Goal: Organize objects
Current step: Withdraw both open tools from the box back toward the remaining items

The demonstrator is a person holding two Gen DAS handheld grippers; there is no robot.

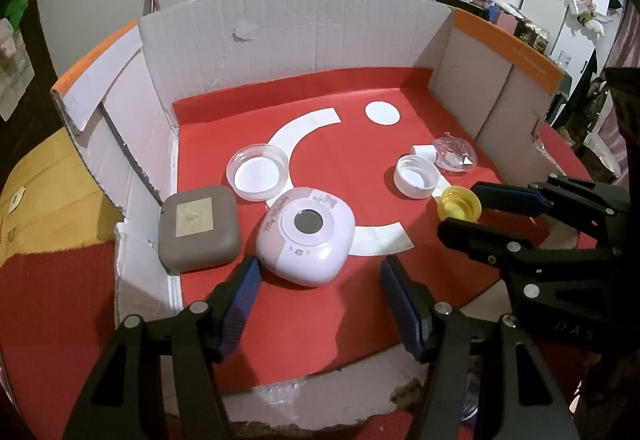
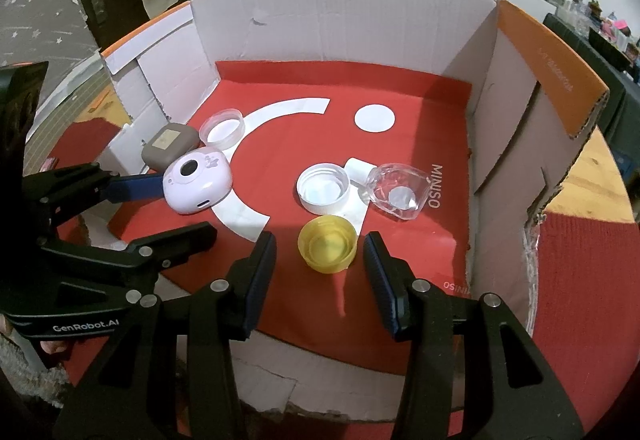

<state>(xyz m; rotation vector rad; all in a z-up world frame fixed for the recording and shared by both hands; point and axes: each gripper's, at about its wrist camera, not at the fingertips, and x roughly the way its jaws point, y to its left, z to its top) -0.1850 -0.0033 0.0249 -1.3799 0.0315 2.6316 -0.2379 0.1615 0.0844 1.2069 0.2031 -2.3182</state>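
Right wrist view: the right tool stands released, jaws apart, with the small yellow plastic bottle cap lying open side up on the red paper mat just ahead of the fingertips and clear of both pads. Beyond it sit the white ribbed screw lid, a short white cylinder and a clear crumpled plastic cup, all close together. Left wrist view: the left tool is also released, nothing between its jaws; the lilac rounded toy camera lies just ahead of it, the left pad almost at its near edge. The grey rounded square case sits just beside the camera, against the white cardboard box wall; the clear round shallow dish is behind. Risks, as judged: the camera's smooth domed shell may squirt out of a closing grip, nudging the grey case or dish. The two tools work near each other, so a sideways reach could knock the yellow cap into the white lid cluster.
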